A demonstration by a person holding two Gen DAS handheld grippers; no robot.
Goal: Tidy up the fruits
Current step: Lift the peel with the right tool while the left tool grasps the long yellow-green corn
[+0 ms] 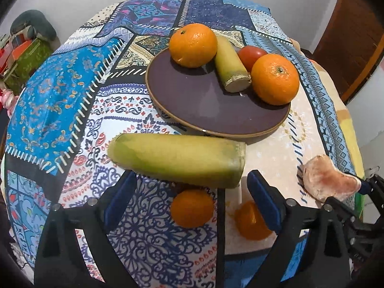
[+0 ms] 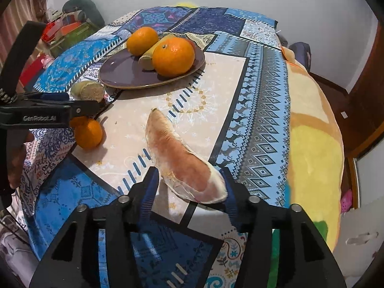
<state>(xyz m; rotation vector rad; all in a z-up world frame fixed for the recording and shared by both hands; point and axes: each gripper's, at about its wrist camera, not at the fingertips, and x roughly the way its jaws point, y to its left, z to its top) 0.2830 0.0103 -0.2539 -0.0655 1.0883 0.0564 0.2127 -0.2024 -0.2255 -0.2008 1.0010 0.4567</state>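
A purple plate [image 1: 204,110] holds two oranges [image 1: 193,45] [image 1: 274,79], a short green-yellow banana piece [image 1: 230,69] and a red tomato [image 1: 252,54]. A longer green-yellow banana piece [image 1: 177,159] lies crosswise on the cloth at the tips of my left gripper [image 1: 191,175]. The jaws stand wide and do not press on it. Two more oranges [image 1: 192,208] [image 1: 252,223] lie below, between the fingers. In the right wrist view a pinkish peeled fruit segment [image 2: 184,163] lies between the fingers of my right gripper [image 2: 189,175], which is open, with a gap at the left pad.
The patterned tablecloth [image 2: 259,110] covers a round table, and a yellow blanket [image 2: 314,144] hangs over its right edge. Boxes and clutter [image 1: 26,55] stand off the table's far left. A wooden door [image 1: 350,36] is at the back right.
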